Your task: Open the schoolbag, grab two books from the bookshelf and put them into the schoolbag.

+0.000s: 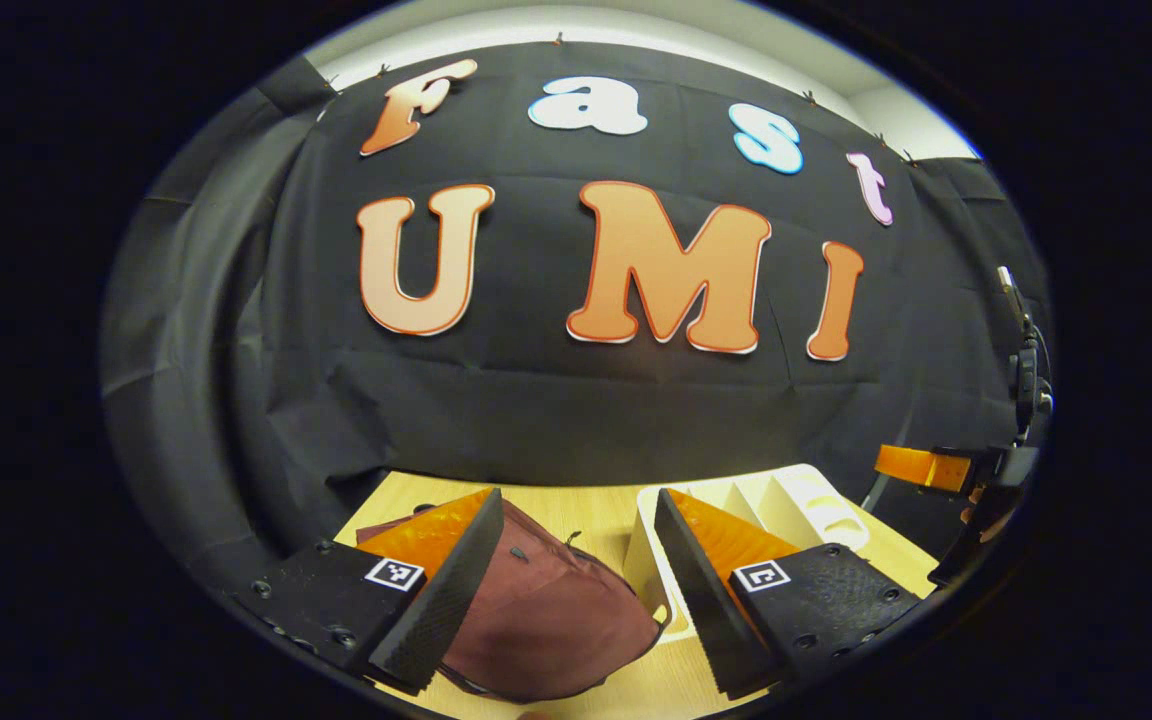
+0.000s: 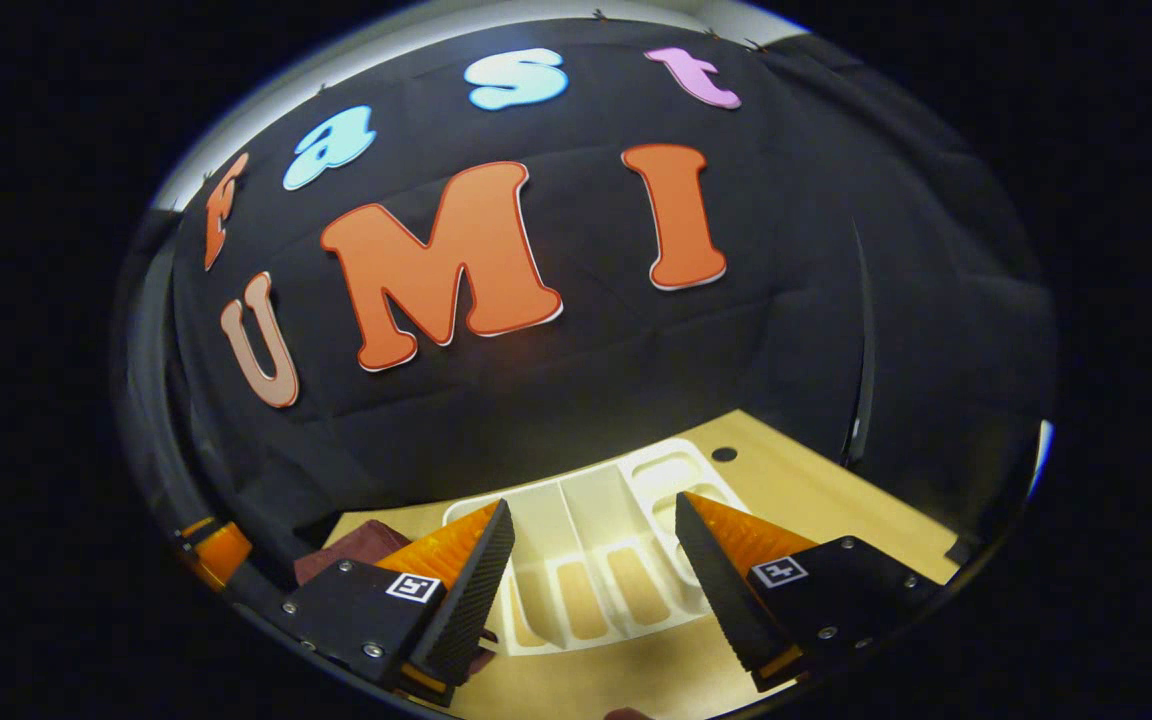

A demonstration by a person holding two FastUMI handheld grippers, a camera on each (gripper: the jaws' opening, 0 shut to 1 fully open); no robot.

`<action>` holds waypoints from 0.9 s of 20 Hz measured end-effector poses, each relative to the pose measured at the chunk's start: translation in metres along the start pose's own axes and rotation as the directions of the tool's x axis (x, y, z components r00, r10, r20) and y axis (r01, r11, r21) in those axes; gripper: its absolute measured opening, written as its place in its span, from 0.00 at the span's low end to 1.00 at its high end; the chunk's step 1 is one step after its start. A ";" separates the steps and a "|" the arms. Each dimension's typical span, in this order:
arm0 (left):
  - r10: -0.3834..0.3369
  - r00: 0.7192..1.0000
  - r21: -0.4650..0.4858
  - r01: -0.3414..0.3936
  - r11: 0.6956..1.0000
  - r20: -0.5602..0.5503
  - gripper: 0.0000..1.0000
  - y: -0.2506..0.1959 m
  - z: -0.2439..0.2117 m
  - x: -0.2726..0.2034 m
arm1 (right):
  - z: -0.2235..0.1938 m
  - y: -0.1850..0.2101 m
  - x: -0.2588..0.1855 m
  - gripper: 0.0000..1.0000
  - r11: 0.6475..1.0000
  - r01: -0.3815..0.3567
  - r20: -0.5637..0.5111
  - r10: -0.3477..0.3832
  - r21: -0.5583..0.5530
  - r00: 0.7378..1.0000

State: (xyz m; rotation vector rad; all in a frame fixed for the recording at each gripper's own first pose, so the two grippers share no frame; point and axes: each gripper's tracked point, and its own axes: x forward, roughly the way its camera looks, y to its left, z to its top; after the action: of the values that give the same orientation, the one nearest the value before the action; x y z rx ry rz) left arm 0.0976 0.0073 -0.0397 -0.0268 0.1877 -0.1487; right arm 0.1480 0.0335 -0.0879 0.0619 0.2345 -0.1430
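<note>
A maroon schoolbag [image 1: 546, 610] lies closed on the wooden table, low between the fingers of my left gripper [image 1: 578, 502], which is open and hangs above it. To its right stands a white bookshelf [image 1: 796, 500] with upright dividers. In the right gripper view the bookshelf [image 2: 586, 560] sits straight ahead, and the slots facing me are empty. My right gripper [image 2: 593, 505] is open above it, touching nothing. A corner of the schoolbag [image 2: 336, 555] peeks out at the left. The right gripper [image 1: 936, 468] also shows at the far right of the left gripper view.
The light wooden table [image 2: 816, 480] has a small round hole [image 2: 724, 454] behind the shelf. The black cloth wall closes off the back. At the left edge of the right gripper view, part of the left gripper [image 2: 216, 550] shows.
</note>
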 end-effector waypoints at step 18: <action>0.016 0.996 0.039 -0.020 0.999 0.093 0.96 0.002 0.012 0.007 | 0.016 -0.008 -0.025 0.96 0.999 0.014 0.088 -0.010 -0.046 0.996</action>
State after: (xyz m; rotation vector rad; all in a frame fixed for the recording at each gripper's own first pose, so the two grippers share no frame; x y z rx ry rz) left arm 0.1072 0.0083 -0.0292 0.0080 0.0923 -0.1327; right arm 0.1269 0.0276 -0.0667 0.0080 0.1506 -0.1514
